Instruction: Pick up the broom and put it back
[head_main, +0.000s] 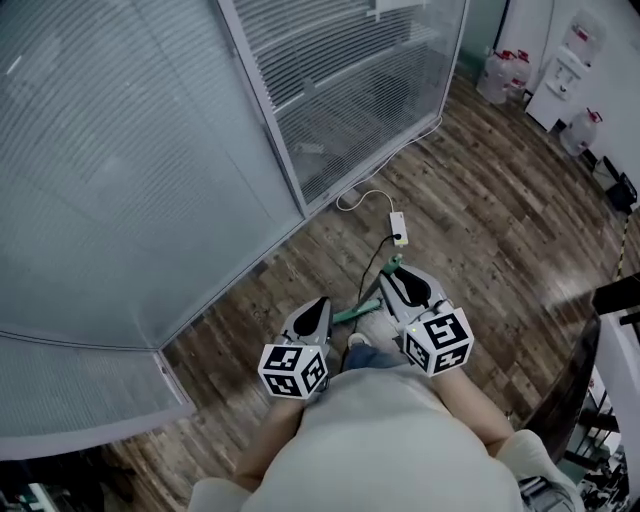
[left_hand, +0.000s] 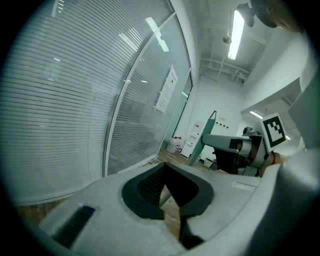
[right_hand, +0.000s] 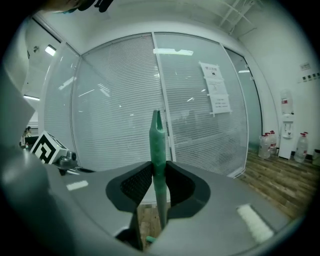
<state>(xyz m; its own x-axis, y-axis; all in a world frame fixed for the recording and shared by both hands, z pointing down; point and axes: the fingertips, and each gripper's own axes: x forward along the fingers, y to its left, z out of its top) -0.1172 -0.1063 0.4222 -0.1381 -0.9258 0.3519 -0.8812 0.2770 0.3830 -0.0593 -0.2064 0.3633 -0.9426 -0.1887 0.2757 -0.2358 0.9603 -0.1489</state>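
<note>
Already past the pick-up, by the look of it. Nearest, in the right gripper view: clamped on the broom (right_hand: 158, 145) with the right gripper (right_hand: 159, 167), pads pressed to either side of the green handle, held upright with its pointed end poking above the jaws. Nothing of the bristle end in any view, so no telling whether clear of the floor. Beside it, carrying nothing in the left gripper (left_hand: 164, 167): tips drawn together, only a sliver of wood floor (left_hand: 171, 209) through the gap behind them. From the head view, both tongs tucked close in front of the body, with a stretch of the handle crossing between them. Further out on the floor, lying loose: a white cable and plug block (head_main: 398, 228), near the foot of the glass partition (head_main: 150, 150) with its blinds. Farthest, by the wall: water bottles (head_main: 505, 70) and a white dispenser (head_main: 560, 75). So: lifting done, putting back left to do. No rack, hook or corner for the broom to be made out here — judged roughly midway, with the carry and the set-down to come.
</note>
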